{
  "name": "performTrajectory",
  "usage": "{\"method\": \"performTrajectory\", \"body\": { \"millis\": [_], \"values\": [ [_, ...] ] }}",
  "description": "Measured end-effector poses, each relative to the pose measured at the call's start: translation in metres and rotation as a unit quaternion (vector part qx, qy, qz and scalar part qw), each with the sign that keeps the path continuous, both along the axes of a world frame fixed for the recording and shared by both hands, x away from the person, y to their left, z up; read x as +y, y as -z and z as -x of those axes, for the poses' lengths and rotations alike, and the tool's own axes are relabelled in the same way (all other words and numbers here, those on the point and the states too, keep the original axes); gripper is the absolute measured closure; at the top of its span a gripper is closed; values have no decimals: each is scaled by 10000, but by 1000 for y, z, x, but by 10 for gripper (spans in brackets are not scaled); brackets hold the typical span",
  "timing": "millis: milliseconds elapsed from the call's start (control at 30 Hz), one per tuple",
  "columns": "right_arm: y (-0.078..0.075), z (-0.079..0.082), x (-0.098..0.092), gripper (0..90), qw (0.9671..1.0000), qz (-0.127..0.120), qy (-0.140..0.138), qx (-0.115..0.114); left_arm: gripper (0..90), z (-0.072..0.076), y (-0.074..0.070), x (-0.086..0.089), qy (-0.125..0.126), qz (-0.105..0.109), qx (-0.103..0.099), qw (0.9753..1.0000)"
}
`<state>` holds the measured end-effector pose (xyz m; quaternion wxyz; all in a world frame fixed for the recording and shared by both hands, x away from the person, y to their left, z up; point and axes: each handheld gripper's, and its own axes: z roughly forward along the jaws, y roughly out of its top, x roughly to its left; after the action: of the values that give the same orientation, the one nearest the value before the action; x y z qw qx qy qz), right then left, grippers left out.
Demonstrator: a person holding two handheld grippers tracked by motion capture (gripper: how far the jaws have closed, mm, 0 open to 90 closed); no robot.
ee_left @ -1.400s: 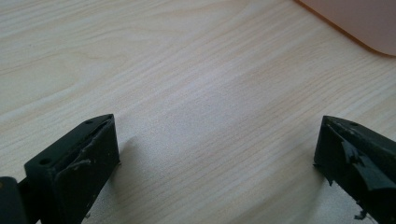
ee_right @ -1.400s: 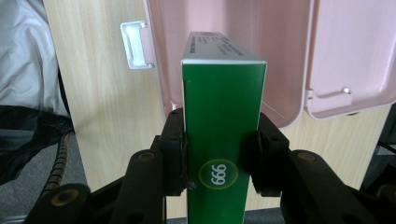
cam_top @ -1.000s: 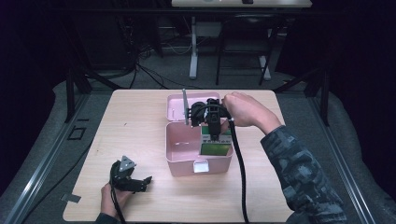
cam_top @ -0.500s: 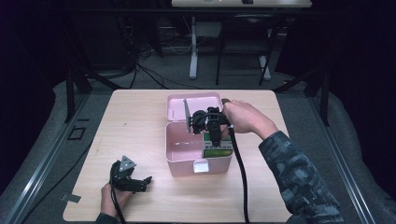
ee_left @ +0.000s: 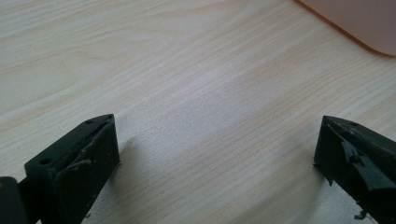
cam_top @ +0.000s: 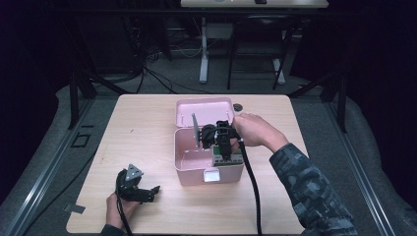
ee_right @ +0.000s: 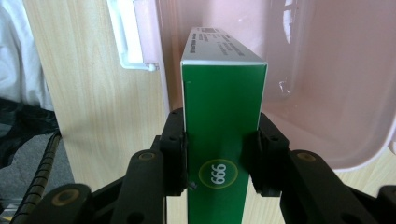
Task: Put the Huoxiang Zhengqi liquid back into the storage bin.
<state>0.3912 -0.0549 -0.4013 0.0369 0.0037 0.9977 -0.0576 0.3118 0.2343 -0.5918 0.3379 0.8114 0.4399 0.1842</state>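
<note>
- Right gripper [cam_top: 223,147]: black, round screws along its arms, ribbed black cable [cam_top: 251,182].
- Left gripper [cam_top: 147,192]: black, grey triangular plate, worn fingers [ee_left: 79,163].
- Camouflage sleeve [cam_top: 307,184].

a: what's on the tabletop [cam_top: 147,123] besides the work?
b: a small dark round thing [cam_top: 238,106] near its far edge.
a: and around it?
b: grey floor [cam_top: 314,113], tangled cables [cam_top: 162,73], a white desk leg [cam_top: 203,54] behind.
</note>
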Motion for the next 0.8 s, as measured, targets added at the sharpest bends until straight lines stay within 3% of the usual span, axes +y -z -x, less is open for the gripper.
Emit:
{"method": "performTrajectory", "body": {
  "millis": [800],
  "values": [
    [17,-3,-5,628,9999,-32,-90,124,0,0,0,0,10,-18,-8,10000]
  ]
}}
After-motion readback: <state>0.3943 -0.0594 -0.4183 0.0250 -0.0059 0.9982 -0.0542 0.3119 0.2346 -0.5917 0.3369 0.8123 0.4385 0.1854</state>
